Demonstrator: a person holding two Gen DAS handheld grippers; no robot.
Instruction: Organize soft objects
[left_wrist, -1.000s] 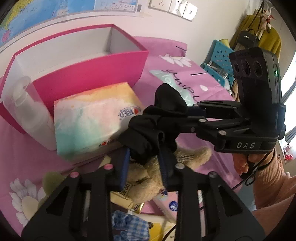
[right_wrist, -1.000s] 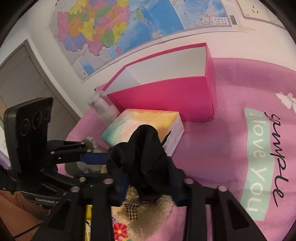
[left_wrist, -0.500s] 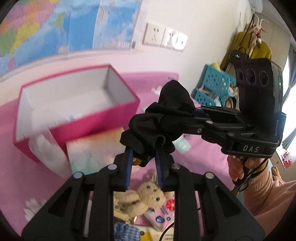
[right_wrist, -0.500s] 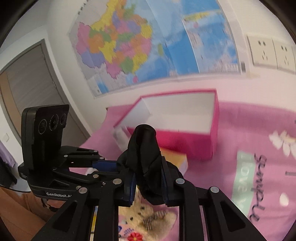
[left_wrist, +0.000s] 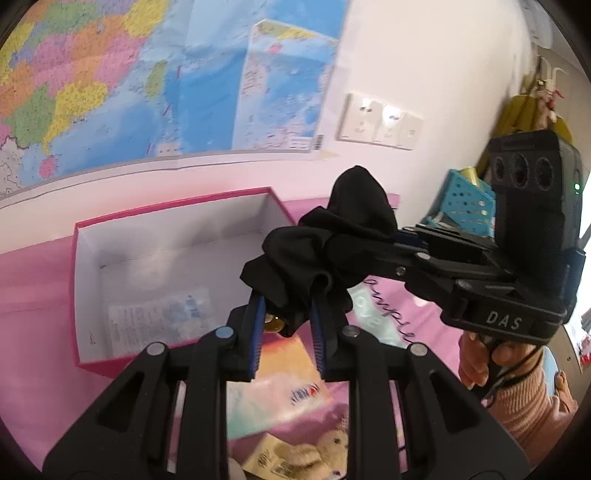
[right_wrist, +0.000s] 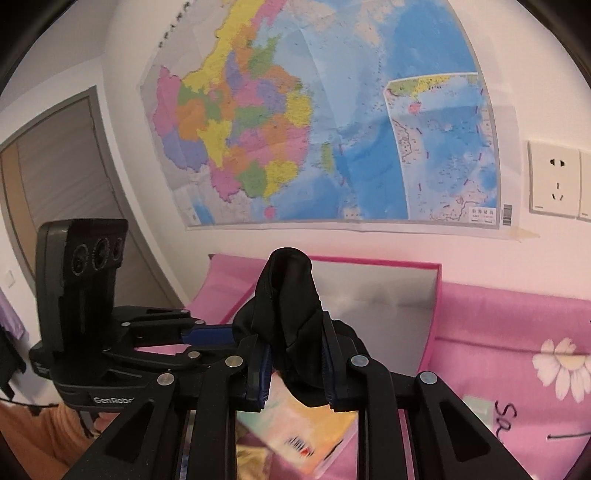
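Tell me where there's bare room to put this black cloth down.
Best spot: the white floor of the pink box, bare along its far wall and right half; a clear packet fills its near-left corner. The pink sheet right of the box, toward the daisy print, is also free. Crowded: under the black cloth, where the tissue box and teddy bear lie.

Black cloth over a pink bed

The bunched cloth (left_wrist: 332, 251) was plain black; the box (left_wrist: 177, 273) was hot pink outside and white inside; the bedspread (right_wrist: 517, 332) was pink with white daisies and black script; the tissue pack (left_wrist: 280, 398) blended orange, pink and teal; the wall map (right_wrist: 295, 129) showed multicoloured regions against blue sea.
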